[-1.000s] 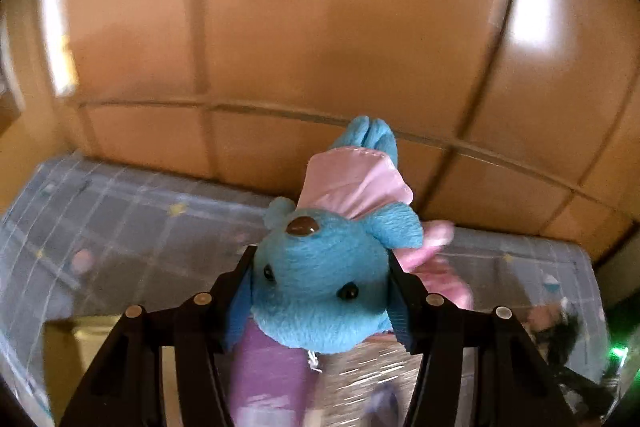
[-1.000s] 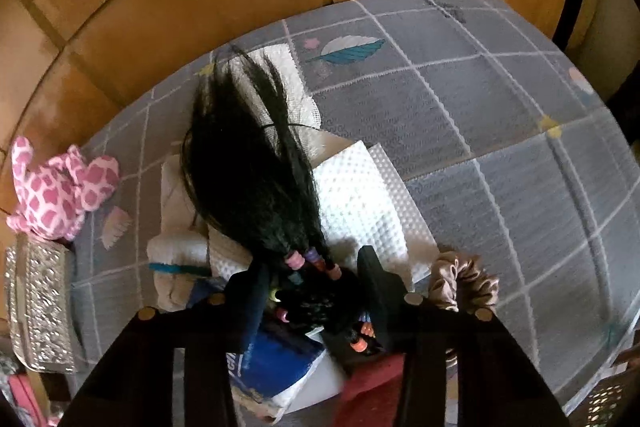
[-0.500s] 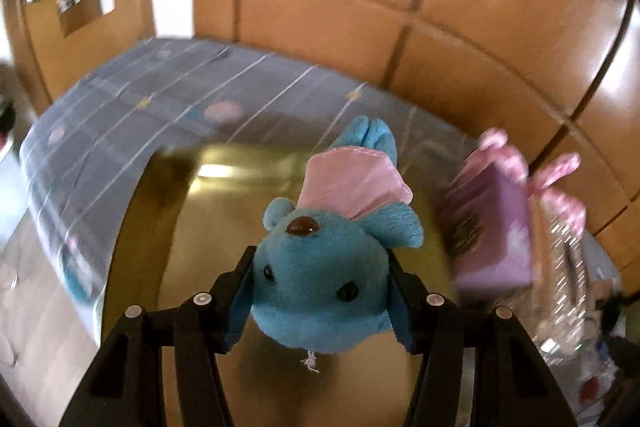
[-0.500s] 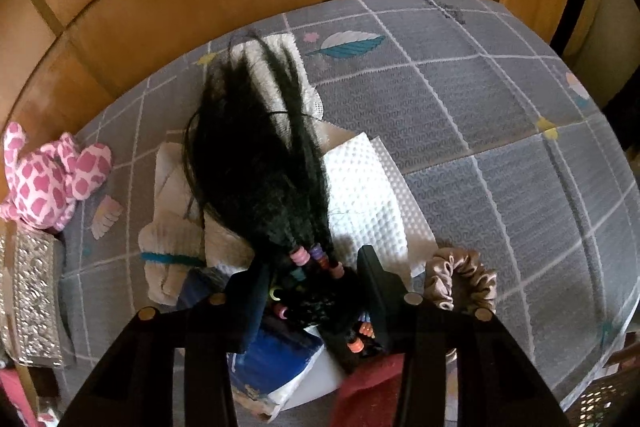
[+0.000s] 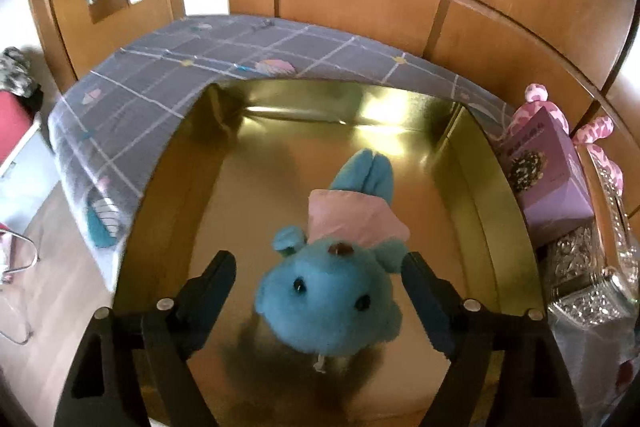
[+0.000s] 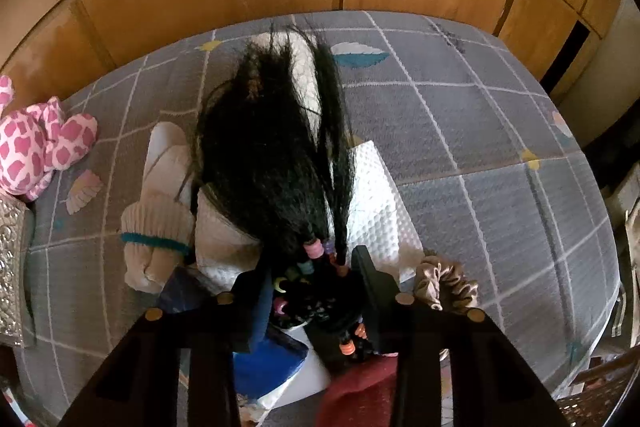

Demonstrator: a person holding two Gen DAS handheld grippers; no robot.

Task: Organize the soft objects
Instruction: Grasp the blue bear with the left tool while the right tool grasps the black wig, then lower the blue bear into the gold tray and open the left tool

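In the left wrist view my left gripper (image 5: 318,263) is open over a gold metal tin (image 5: 180,155). A blue plush bear (image 5: 332,303) in a pink skirt lies between the spread fingers, loose, on or just above the tin's floor. In the right wrist view my right gripper (image 6: 310,263) is shut on a black hair piece (image 6: 272,155) with coloured beads, held above a pile of soft things: a white textured cloth (image 6: 376,203), beige socks (image 6: 160,227) and a beige scrunchie (image 6: 444,283).
Everything sits on a grey checked bedsheet (image 6: 500,131) backed by wooden panels. A pink spotted plush (image 6: 36,147) lies at the left. A purple box (image 5: 548,179) and a silver embossed box (image 5: 580,275) stand right of the tin. A blue packet (image 6: 272,359) lies under my right gripper.
My left gripper swung over the gold tin, lowered and opened, letting go of the blue bear. My right gripper stayed shut on the hair piece and barely moved.
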